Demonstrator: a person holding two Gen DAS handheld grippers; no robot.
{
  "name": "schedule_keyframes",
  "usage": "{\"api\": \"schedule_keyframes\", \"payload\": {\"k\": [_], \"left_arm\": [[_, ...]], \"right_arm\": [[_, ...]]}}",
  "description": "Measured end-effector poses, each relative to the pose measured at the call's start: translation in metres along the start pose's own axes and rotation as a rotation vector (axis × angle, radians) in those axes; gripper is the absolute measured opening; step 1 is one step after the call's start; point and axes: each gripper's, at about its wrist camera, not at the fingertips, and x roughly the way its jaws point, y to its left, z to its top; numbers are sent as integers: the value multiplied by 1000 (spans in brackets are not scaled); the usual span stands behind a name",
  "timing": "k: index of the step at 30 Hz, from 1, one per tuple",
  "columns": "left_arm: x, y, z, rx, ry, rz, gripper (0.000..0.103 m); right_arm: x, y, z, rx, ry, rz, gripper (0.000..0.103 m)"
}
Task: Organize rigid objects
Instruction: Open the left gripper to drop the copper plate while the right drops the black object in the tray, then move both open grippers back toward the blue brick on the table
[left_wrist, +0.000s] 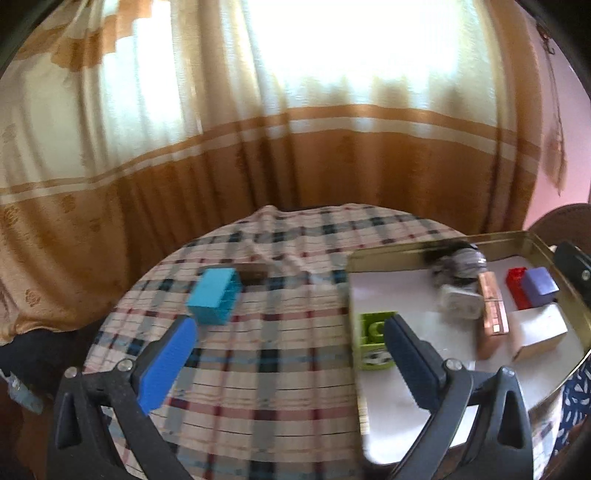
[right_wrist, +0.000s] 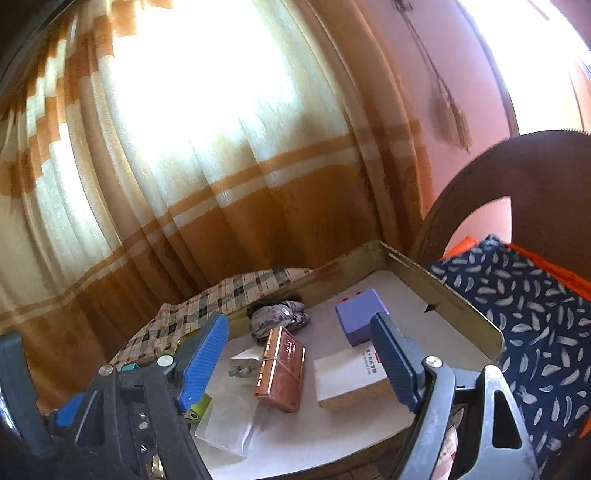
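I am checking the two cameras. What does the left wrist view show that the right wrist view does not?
Only the left wrist view: a blue block on the checked cloth, outside the tray, and a red block. Only the right wrist view: a feather-print fabric beside the tray. Both: the tray, the purple block, the copper box, the white box.

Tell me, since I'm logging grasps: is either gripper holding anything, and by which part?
Nothing is held. The left gripper and right gripper both stand open, with no object between their fingers.
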Motion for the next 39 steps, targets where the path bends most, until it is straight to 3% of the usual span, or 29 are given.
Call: {"api": "schedule_keyframes", "payload": {"k": [11, 39], "left_arm": [[7, 33, -11, -44, -14, 58, 103], [22, 80, -16, -108, -1, 85, 102]], "right_arm": [[-15, 25, -19, -87, -109, -52, 81], [-11, 79, -45, -178, -81, 17, 81]]}}
